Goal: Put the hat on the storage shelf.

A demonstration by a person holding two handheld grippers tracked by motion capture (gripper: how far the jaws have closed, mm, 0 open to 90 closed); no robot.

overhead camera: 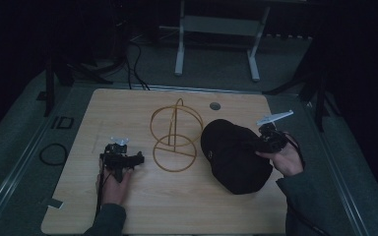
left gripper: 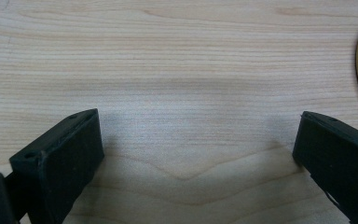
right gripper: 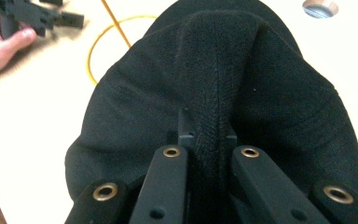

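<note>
The pale wooden table stands in a dark room. The right gripper pinches a fold of the soft black cloth cap, which hides its jaw tips. The left gripper is wide open and holds nothing, with the round yellow wire stand beside it.

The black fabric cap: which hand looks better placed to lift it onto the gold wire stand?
Right. The right gripper is shut on a fold of the black fabric cap, beside the gold wire stand. The left gripper stands open over bare wood, holding nothing.
</note>
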